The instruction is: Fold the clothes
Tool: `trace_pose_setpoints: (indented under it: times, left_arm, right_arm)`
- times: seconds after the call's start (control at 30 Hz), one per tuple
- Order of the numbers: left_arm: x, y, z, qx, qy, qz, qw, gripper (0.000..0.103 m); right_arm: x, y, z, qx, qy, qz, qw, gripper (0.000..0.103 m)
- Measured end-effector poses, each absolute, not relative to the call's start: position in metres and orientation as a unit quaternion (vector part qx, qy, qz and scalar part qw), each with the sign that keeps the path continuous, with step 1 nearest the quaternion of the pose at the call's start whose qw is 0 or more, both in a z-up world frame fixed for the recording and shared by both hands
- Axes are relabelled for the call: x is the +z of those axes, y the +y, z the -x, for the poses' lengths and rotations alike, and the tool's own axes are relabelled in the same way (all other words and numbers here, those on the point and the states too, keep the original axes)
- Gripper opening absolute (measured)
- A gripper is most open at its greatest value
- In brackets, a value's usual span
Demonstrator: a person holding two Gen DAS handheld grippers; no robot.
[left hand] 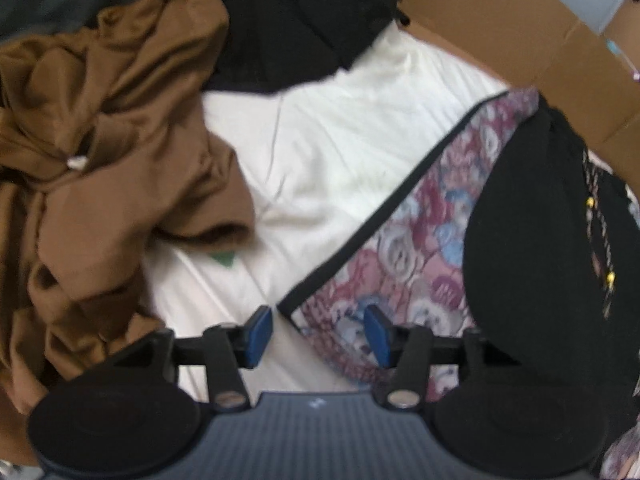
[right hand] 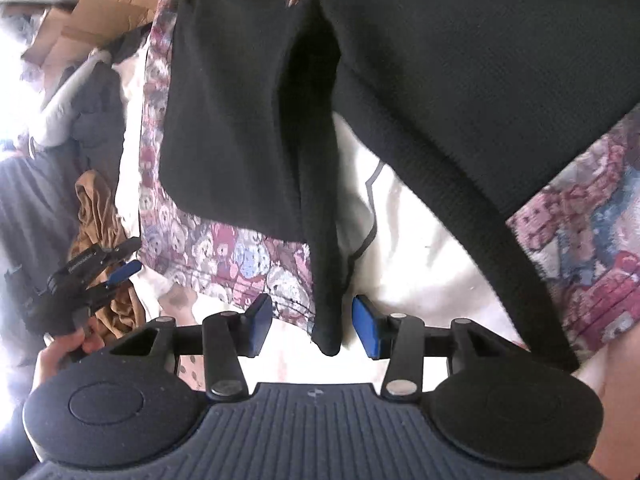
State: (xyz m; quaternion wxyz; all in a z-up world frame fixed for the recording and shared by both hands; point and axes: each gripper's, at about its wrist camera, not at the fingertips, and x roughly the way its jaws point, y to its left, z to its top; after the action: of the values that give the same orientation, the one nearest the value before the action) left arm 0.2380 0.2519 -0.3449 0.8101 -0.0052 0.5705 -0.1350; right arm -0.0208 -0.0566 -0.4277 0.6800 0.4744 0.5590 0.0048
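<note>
Black garment (right hand: 400, 80) hangs at 12 o'clock between right gripper (right hand: 312, 330) pads, jaws apart; left gripper (left hand: 318, 334) likewise apart. Advise clamping the hem squarely.

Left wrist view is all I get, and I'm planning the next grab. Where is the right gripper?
Observer: The right gripper is open, and the end of a black sleeve lies between its fingers, not pinched.
Operator: Is that sleeve spread flat?
Observer: No. It is a narrow bunched strip that runs down from the black top over the white sheet.
Operator: How does my gripper look from there?
Observer: The left gripper is open, off to the side by the brown garment, with a hand holding it.
</note>
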Motion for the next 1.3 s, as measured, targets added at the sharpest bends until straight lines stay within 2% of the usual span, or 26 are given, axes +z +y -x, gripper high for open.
trace_pose_setpoints:
  times: [0.1, 0.17, 0.2, 0.23, 0.27, 0.33, 0.7, 0.97, 1.03, 1.13, 1.17, 1.2, 1.23, 1.3]
  left_arm:
    - [-0.354, 0.254, -0.236, -0.137, 0.577, 0.004, 0.805, 0.052]
    - [-0.356, 0.257, -0.236, -0.135, 0.575, 0.012, 0.807, 0.051]
    - [-0.357, 0.258, -0.238, -0.135, 0.575, 0.018, 0.807, 0.043]
    - [-0.357, 0.260, -0.239, -0.135, 0.575, 0.025, 0.806, 0.022]
    - [-0.356, 0.260, -0.240, -0.130, 0.576, 0.015, 0.807, 0.010]
    - [-0.352, 0.259, -0.241, -0.128, 0.573, 0.002, 0.810, 0.004]
    - [-0.293, 0.267, -0.236, -0.135, 0.521, 0.015, 0.843, 0.002]
    - [-0.314, 0.262, -0.239, -0.131, 0.541, -0.001, 0.831, 0.002]
    - [-0.328, 0.260, -0.240, -0.128, 0.558, -0.002, 0.820, 0.005]
    - [-0.342, 0.260, -0.241, -0.116, 0.570, 0.005, 0.814, 0.013]
    - [-0.344, 0.261, -0.241, -0.115, 0.568, 0.012, 0.815, 0.019]
    - [-0.345, 0.262, -0.241, -0.117, 0.568, 0.019, 0.815, 0.037]
    - [-0.346, 0.262, -0.241, -0.120, 0.566, 0.022, 0.815, 0.052]
    - [-0.346, 0.260, -0.240, -0.128, 0.562, 0.017, 0.817, 0.054]
  right_arm:
    - [-0.431, -0.053, 0.020, 0.008, 0.560, -0.477, 0.678, 0.048]
    - [-0.433, -0.051, 0.019, 0.010, 0.560, -0.478, 0.676, 0.032]
    - [-0.434, -0.050, 0.019, 0.011, 0.561, -0.479, 0.675, 0.014]
    - [-0.435, -0.048, 0.018, 0.013, 0.561, -0.480, 0.675, 0.003]
    - [-0.436, -0.047, 0.018, 0.014, 0.561, -0.480, 0.674, 0.003]
    - [-0.436, -0.047, 0.018, 0.018, 0.562, -0.483, 0.671, 0.003]
    - [-0.414, -0.048, 0.017, 0.091, 0.534, -0.516, 0.664, 0.003]
    - [-0.431, -0.051, 0.023, 0.055, 0.551, -0.504, 0.663, 0.002]
    - [-0.435, -0.051, 0.025, 0.045, 0.555, -0.501, 0.663, 0.005]
    - [-0.439, -0.057, 0.028, -0.001, 0.577, -0.467, 0.670, 0.016]
    - [-0.440, -0.058, 0.030, -0.002, 0.572, -0.476, 0.668, 0.020]
    - [-0.439, -0.059, 0.032, -0.007, 0.567, -0.482, 0.668, 0.032]
    - [-0.437, -0.059, 0.031, -0.005, 0.563, -0.479, 0.674, 0.038]
    - [-0.433, -0.058, 0.028, -0.003, 0.557, -0.467, 0.687, 0.042]
